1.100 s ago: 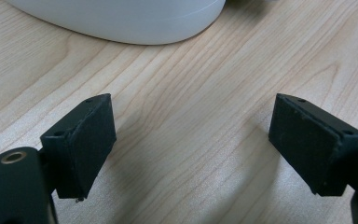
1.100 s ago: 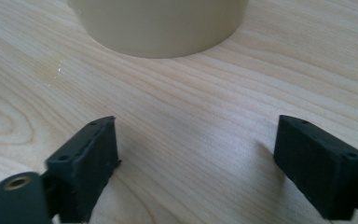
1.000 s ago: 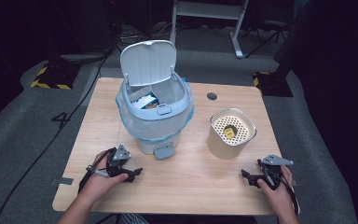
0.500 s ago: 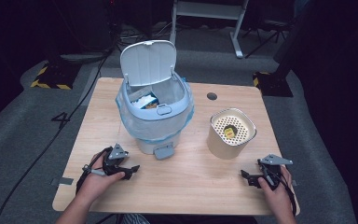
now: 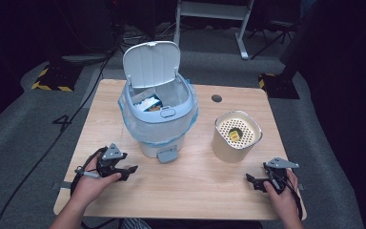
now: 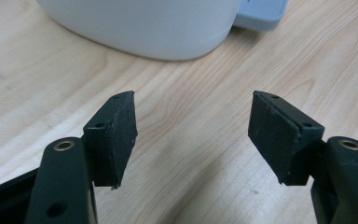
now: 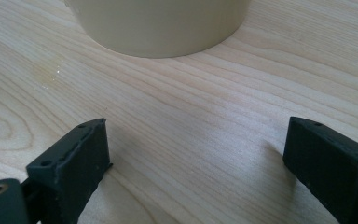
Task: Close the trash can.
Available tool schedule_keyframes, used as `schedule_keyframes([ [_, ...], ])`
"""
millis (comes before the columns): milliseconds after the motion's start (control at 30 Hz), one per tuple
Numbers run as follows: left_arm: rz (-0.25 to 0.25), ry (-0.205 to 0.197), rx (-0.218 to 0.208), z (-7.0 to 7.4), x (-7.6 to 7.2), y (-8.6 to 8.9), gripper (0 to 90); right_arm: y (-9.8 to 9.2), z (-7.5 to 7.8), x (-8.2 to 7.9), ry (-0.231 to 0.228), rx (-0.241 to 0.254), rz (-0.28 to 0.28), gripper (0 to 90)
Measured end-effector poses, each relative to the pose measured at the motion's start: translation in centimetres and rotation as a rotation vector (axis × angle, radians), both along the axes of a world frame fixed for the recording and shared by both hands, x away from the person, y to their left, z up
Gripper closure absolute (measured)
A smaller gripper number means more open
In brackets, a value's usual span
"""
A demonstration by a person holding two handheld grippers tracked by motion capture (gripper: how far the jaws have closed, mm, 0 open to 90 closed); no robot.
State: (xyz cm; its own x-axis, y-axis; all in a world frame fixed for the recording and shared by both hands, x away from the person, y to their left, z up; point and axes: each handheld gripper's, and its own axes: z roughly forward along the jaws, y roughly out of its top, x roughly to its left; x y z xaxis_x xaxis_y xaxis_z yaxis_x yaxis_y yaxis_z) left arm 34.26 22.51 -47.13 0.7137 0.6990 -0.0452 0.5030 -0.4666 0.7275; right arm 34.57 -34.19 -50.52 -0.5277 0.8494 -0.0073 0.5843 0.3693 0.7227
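Wooden table (image 5: 190, 191), bin (image 5: 158, 119) upright, lid (image 5: 151, 63) seemingly rearward

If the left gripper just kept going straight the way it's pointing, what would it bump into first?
Most likely the white bin. The left gripper has open jaws with nothing between them, only bare table ahead, then the bin's rounded base. The pale blue pedal sits off to one side. Exact depth is hard to judge.

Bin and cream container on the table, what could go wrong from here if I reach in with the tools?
1. The bin stands tall with its lid raised; a knock from the left tool might tip it or drop the lid.
2. The yellow item lies under the perforated top of the cream container, so the right tool may not reach it directly.
3. The container sits near the table edge on the right; a push could slide it off.
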Motion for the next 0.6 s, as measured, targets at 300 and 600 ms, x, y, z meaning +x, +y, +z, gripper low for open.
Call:
schedule_keyframes([
  [300, -0.051, -0.042, -0.034, 4.1, -0.4, 1.6, 32.0, 0.0, 0.0, 0.4, 0.004, -0.004, 0.023, 4.5],
  [600, -0.098, -0.106, -0.056, 9.0, -0.4, 2.4, 31.3, -0.1, 0.0, 0.4, 0.005, -0.001, 0.029, 4.4],
])
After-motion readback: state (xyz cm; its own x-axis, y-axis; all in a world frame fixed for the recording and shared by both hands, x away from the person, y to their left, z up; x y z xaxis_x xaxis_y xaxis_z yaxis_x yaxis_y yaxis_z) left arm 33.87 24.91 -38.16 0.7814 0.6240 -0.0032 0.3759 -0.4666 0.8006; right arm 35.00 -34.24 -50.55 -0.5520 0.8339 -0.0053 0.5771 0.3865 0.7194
